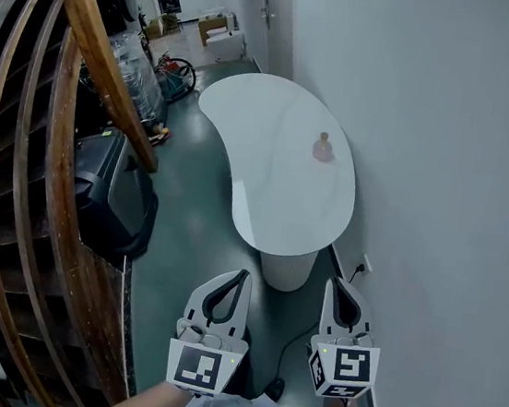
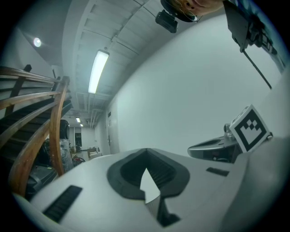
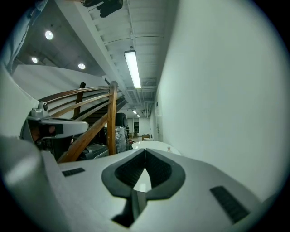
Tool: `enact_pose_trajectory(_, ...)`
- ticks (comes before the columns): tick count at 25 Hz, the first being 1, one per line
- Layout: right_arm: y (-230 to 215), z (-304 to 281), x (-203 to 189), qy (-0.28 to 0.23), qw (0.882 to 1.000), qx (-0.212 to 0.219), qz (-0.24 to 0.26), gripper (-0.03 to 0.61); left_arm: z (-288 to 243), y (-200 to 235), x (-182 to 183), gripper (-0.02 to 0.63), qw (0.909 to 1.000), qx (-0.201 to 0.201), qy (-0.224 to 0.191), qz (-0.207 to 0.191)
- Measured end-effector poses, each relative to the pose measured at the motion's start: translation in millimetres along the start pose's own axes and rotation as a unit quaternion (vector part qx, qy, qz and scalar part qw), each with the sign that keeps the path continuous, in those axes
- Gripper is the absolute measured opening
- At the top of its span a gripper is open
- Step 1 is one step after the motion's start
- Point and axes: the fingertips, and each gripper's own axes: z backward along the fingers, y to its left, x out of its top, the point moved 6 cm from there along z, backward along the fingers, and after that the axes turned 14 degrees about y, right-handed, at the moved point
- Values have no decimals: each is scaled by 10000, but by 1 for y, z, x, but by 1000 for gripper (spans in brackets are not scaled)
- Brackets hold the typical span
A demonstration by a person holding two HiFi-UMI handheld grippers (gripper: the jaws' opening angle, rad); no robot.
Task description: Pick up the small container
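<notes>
The small container (image 1: 322, 147), a pale pinkish bottle with a narrow neck, stands upright on the white kidney-shaped table (image 1: 267, 181), close to its wall-side edge. Both grippers are held well short of the table, at the bottom of the head view. My left gripper (image 1: 244, 274) is shut with nothing between its jaws, and so is my right gripper (image 1: 332, 282). In the right gripper view the jaws (image 3: 145, 150) meet at their tips; the table (image 3: 152, 145) and the tiny container (image 3: 168, 147) lie far ahead. In the left gripper view the jaws (image 2: 146, 150) are also closed, with the right gripper (image 2: 226, 145) beside them.
A curved wooden stair railing (image 1: 72, 109) runs along the left. A black machine (image 1: 112, 193) sits on the floor beside it. A white wall (image 1: 444, 176) bounds the right, with an outlet (image 1: 365, 264) and a cable low down. Clutter and a bicycle (image 1: 174, 76) stand beyond the table.
</notes>
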Motion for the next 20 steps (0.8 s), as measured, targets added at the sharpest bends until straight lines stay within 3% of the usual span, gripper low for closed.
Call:
enact_pose_trajectory(5,-6,-41,13,71,9999,-86,-28,2,-39,28,0,1,9998,-38,-79,158)
enact_pose_trajectory(16,-7,-130,65,-135,9986,-491,145,2,-118,97,24,1,9966,-381,-670,287)
enact_pose_trajectory(20,-6,-143,75,-186,9972,-691,194,2,-135,111,19,0,9958,-555,-633,365)
